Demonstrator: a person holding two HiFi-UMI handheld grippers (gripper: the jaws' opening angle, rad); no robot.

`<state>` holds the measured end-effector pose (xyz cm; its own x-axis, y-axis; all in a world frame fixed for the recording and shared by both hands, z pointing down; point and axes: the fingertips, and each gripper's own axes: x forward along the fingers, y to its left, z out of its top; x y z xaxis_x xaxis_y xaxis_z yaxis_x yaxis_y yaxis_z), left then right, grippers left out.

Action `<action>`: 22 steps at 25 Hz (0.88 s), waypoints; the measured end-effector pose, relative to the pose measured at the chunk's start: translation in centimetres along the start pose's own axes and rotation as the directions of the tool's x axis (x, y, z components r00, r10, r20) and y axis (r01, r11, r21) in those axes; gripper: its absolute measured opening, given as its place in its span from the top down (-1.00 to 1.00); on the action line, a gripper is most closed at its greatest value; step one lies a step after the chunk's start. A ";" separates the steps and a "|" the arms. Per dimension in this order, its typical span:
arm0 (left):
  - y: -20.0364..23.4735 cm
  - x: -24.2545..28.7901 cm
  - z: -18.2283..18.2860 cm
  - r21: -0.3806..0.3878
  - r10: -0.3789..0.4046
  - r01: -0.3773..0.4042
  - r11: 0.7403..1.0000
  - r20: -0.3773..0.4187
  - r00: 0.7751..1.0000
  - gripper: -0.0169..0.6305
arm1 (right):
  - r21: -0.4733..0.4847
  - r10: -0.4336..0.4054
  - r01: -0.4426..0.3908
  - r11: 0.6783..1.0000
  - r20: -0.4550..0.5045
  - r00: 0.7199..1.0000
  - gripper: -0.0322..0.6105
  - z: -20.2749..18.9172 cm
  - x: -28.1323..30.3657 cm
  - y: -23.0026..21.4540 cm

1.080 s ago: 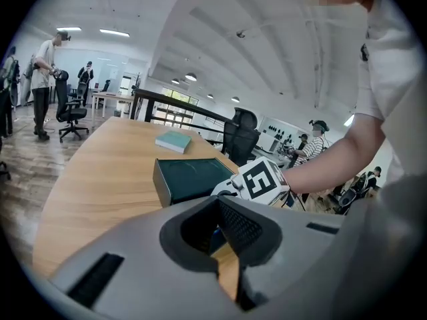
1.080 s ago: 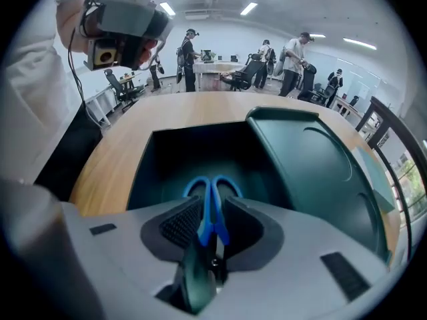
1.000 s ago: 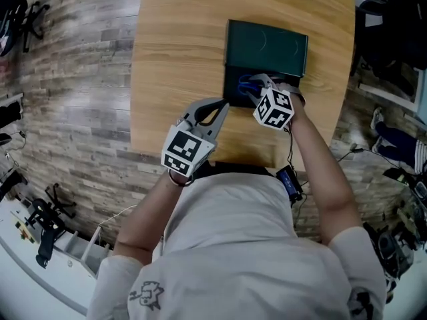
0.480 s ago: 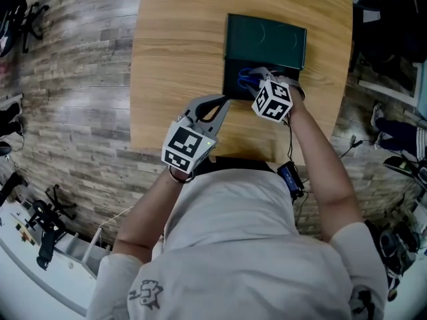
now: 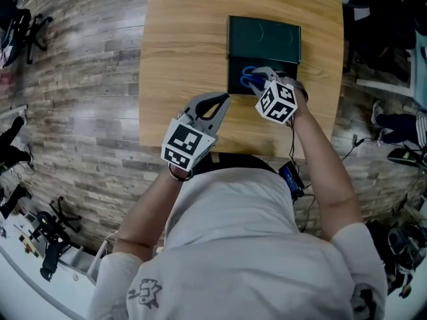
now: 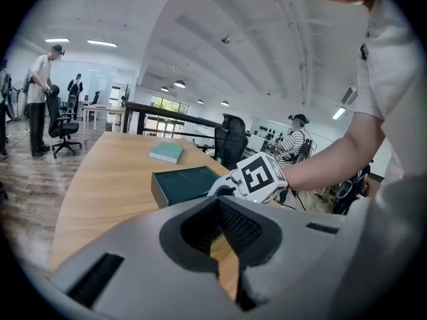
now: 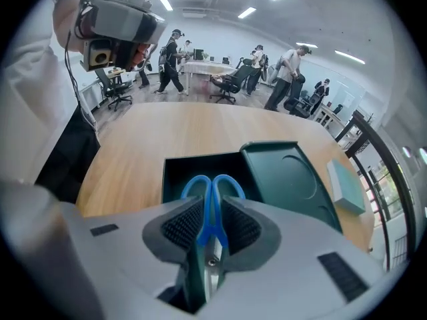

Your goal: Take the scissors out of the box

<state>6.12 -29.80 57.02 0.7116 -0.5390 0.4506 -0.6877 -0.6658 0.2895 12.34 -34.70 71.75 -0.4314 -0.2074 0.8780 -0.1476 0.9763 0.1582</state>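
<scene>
Blue-handled scissors [image 7: 213, 185] are pinched in the right gripper [image 7: 212, 222], its jaws just closed on them, over the open box [image 7: 175, 172]. The left gripper [image 6: 223, 229] is closed and empty. Lifting them clear looks like what's left.

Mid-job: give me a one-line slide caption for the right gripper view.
Right gripper, jaws just closed, clamps the blue-handled scissors over the open dark box, lid alongside on the wooden table.

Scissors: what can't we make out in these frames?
- Scissors blade tips: right gripper view, hidden down between the right hand-held gripper's jaws, which have just been closing on the scissors.
- Head view: marker cube covers all but the blue handles.
- Box floor: too dark in the right gripper view.
</scene>
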 end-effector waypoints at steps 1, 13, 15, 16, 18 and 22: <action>0.3 -0.6 0.2 0.005 0.003 -0.003 1.000 0.003 1.000 0.93 | 0.004 -0.016 0.016 1.000 0.004 1.000 0.61 0.5 -0.6 -0.2; -0.7 -6.9 2.5 0.125 -0.031 0.024 0.992 0.056 0.998 0.93 | 0.094 -0.202 0.195 0.976 0.072 0.977 0.61 6.3 -8.2 0.8; -1.0 -7.7 2.8 0.138 -0.042 0.033 0.990 0.063 0.997 0.93 | 0.128 -0.226 0.214 0.968 0.089 0.970 0.61 7.0 -9.5 1.3; -1.1 -8.0 3.0 0.144 -0.047 0.037 0.989 0.066 0.997 0.93 | 0.147 -0.238 0.223 0.964 0.096 0.966 0.61 7.2 -10.1 1.5; -1.3 -8.8 3.4 0.159 -0.058 0.045 0.986 0.076 0.995 0.93 | 0.177 -0.266 0.245 0.953 0.105 0.958 0.61 7.8 -11.4 2.1; -1.6 -10.8 3.7 0.180 -0.081 0.063 0.982 0.094 0.992 0.93 | 0.236 -0.331 0.295 0.926 0.130 0.935 0.61 9.3 -13.7 3.6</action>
<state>0.06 -24.79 48.55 0.7754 -0.5294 0.3443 -0.6043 -0.7803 0.1611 9.45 -28.92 56.10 -0.4704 -0.5247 0.7095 -0.4739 0.8285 0.2985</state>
